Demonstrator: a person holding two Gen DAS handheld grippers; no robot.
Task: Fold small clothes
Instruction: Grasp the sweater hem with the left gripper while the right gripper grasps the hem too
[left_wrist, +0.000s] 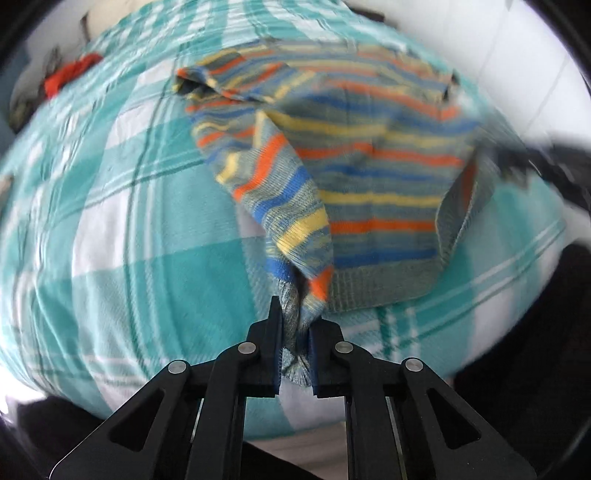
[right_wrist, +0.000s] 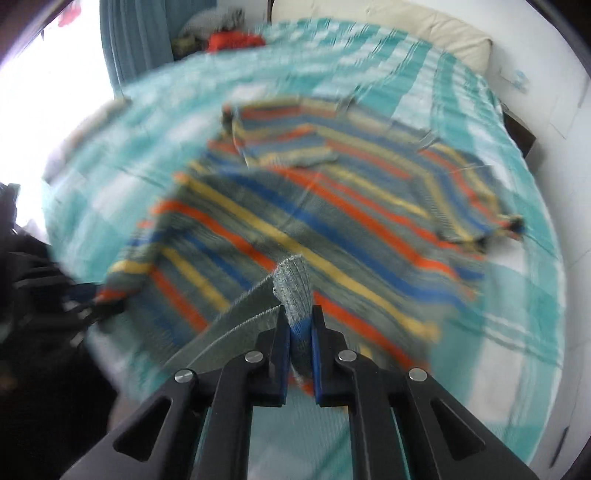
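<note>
A small striped knit sweater, grey-green with orange, blue and yellow bands, lies on a teal and white checked bedspread. My left gripper is shut on a bunched corner of the sweater's ribbed hem and lifts it off the bed. My right gripper is shut on another corner of the sweater, with the ribbed hem stretched away to the left. A sleeve is folded over the upper body. Both views are motion-blurred.
A red garment lies in a pile at the far end of the bed, also in the left wrist view. A cream pillow sits at the head. Teal curtains hang by a bright window. White wall borders the bed.
</note>
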